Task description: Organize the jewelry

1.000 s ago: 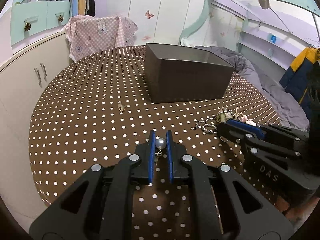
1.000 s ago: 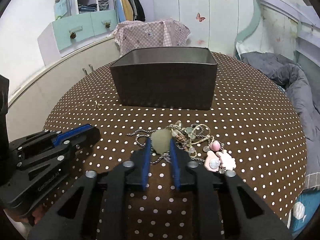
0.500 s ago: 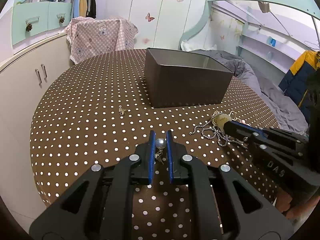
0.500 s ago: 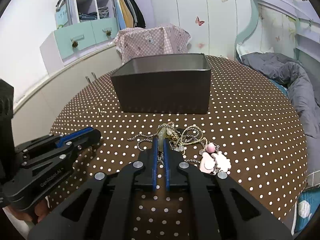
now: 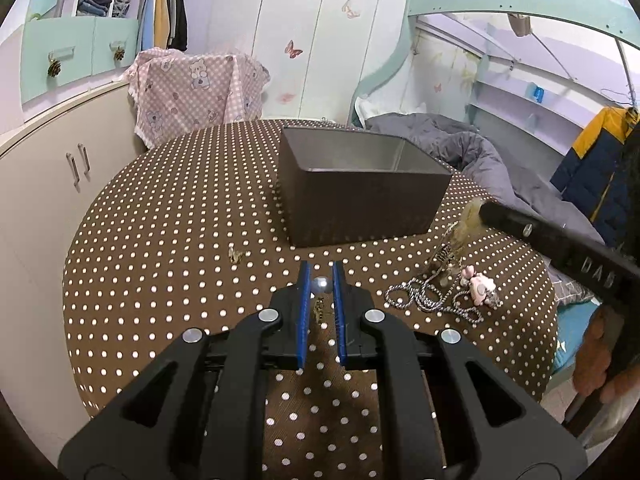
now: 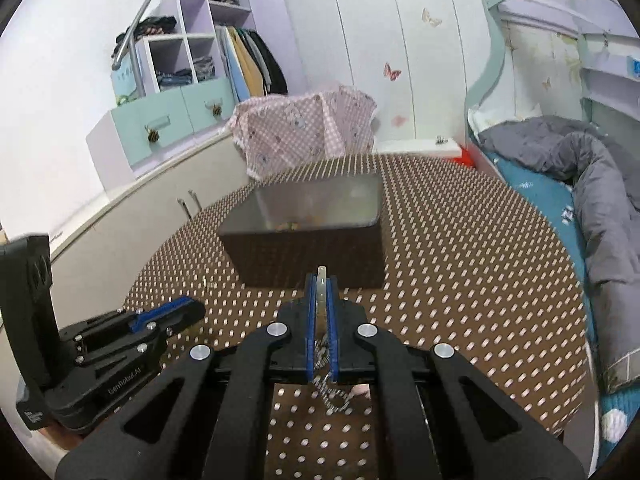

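Fingers of the left gripper (image 5: 320, 276) pinch a pearl earring (image 5: 321, 285) above the dotted tabletop (image 5: 160, 248); the right gripper (image 6: 320, 280), clamped on a pale pendant (image 6: 321, 280), lifts its chain (image 5: 432, 296) beside the dark box (image 5: 360, 200).

Both views are evenly and brightly lit by soft indoor light with no hard shadows, only a faint dark patch under the box (image 5: 360, 204) and small glints on the bolts of the left gripper (image 5: 320, 285). The left wrist view is sharp across the dotted table (image 5: 160, 240), though fisheye bending curves the walls and a black rim closes off the corners. The right wrist view is smeared by motion, the table dots (image 6: 460, 280) stretched into short streaks and the box (image 6: 308, 252) soft, while the right gripper (image 6: 321, 280) stays crisp.
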Motion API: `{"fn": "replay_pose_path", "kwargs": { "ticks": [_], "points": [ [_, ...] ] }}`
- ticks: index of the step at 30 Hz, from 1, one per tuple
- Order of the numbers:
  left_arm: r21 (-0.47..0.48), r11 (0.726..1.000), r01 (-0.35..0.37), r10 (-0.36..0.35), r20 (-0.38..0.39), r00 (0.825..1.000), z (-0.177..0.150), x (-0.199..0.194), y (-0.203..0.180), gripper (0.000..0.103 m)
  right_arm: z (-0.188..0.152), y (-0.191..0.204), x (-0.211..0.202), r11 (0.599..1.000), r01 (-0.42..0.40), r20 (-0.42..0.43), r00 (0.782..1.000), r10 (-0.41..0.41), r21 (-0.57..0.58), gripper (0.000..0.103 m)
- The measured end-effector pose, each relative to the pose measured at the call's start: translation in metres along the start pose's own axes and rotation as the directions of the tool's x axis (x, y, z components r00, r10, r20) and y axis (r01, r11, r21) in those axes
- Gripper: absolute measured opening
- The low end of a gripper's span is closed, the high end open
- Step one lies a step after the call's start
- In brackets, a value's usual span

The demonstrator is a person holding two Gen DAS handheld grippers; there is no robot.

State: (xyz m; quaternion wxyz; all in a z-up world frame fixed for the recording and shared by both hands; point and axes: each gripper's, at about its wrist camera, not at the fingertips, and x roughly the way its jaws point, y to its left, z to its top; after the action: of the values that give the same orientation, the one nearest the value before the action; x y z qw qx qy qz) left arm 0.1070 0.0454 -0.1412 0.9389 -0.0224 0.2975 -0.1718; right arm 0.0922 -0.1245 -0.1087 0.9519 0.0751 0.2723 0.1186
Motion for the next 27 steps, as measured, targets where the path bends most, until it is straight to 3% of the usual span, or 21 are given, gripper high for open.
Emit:
{"fn": "replay_pose_path", "kwargs": {
  "ticks": [12, 27],
  "points": [
    [0.034, 0.999, 0.013, -0.016, 0.08, 0.997, 0.027, -0.005, -0.012, 0.011, 0.037, -0.004, -0.021, 0.999, 0.016, 0.149, 0.989, -0.011, -0.035, 0.003],
    [0.071, 0.997, -0.002, -0.011, 0.186, 0.983, 0.071, -0.001, -0.025, 0.011, 0.062, -0.009, -0.015, 0.999, -0.011, 0.229, 0.973, 0.02, -0.039, 0.003]
  ]
}}
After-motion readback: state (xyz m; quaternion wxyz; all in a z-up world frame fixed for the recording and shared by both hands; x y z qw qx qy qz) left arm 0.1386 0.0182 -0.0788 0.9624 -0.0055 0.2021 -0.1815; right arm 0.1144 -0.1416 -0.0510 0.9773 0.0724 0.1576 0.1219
